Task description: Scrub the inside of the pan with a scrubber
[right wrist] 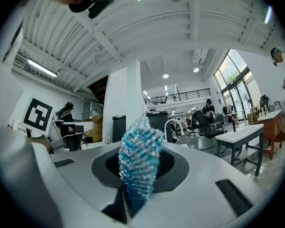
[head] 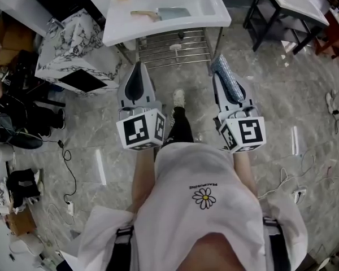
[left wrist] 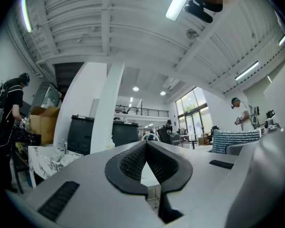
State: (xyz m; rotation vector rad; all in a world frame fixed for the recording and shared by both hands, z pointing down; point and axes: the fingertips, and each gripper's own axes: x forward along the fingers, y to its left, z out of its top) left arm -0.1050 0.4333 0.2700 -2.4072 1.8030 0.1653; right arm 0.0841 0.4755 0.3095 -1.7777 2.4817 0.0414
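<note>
While pan (head: 172, 14) lies upper centre on desk (head: 130, 31) | right tool (right wrist: 141, 161) clamps scrubber (head: 226, 78) | left tool (left wrist: 146, 151) together, empty | probably best to brace pan first

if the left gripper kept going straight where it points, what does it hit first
Probably the front edge of the white sink counter; the left gripper aims at it, though its height is unclear.

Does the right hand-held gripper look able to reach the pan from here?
Probably not yet: the right hand-held gripper, shut on the scrubber, hangs over the floor short of the sink, where the pan lies. Nothing blocks the way.
</note>
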